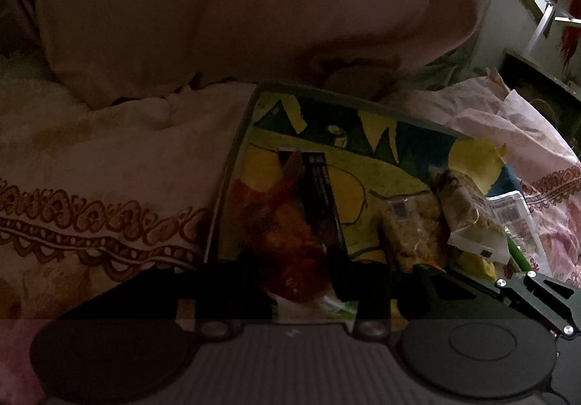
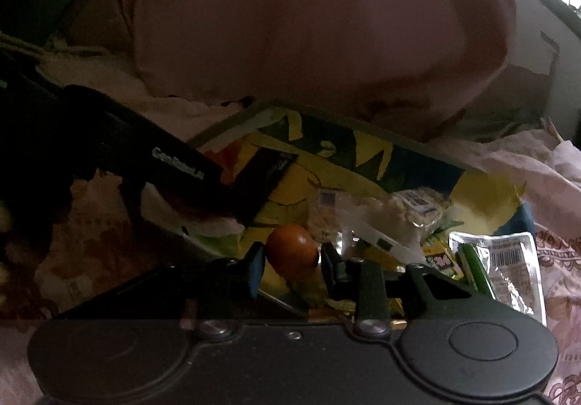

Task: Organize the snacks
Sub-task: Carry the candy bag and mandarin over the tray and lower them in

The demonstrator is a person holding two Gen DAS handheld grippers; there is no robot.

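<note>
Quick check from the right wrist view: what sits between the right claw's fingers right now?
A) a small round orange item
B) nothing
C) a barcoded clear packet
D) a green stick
A: in the right wrist view a small round orange item sits between the two fingers of the right claw, over the yellow patterned tray; the barcoded clear packet lies off to the right, outside the claw.

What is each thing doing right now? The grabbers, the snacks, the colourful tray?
Left gripper: closed on the red-and-black snack packet, over the tray.
Right gripper: holding the small round orange snack between its fingers.
Yellow-and-blue patterned tray: lying flat on the bed, holding snacks.
Clear bags of pale puffed snack: lying in the tray.
Clear barcoded packet: lying at the tray's right edge.
</note>
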